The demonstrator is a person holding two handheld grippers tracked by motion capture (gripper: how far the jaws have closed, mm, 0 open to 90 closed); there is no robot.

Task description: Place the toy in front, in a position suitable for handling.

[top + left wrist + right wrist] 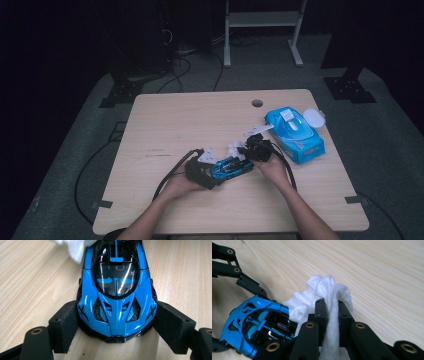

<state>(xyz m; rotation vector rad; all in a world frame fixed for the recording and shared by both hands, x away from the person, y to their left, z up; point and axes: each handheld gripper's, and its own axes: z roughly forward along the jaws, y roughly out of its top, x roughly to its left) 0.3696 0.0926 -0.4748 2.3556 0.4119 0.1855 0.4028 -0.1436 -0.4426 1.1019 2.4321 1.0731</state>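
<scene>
My left tool (pixel 116 325) is clamped on the nose of the blue toy car (pixel 116 297) resting on the worktop (pixel 32 282), while my right tool (pixel 332 307) pinches a bunched white wipe (pixel 322 292) that touches the car's rear end.

tabletop (pixel 190 120): pale wood-grain board with rounded corners and a round cable hole (pixel 257 103) near its far edge.
floor (pixel 395 150): grey carpet, showing on all sides of the tabletop.
tape (pixel 102 204): short grey strips stuck at the left and right near edges of the tabletop.
frame (pixel 262 22): white metal stand beyond the far edge, its two feet resting on the carpet.
stands (pixel 350 87): black base plates on the floor at the far left and far right.
cables (pixel 175 70): dark leads snaking across the carpet at the back.
walls: lost in darkness.
light: dim, falling mostly on the tabletop.
</scene>
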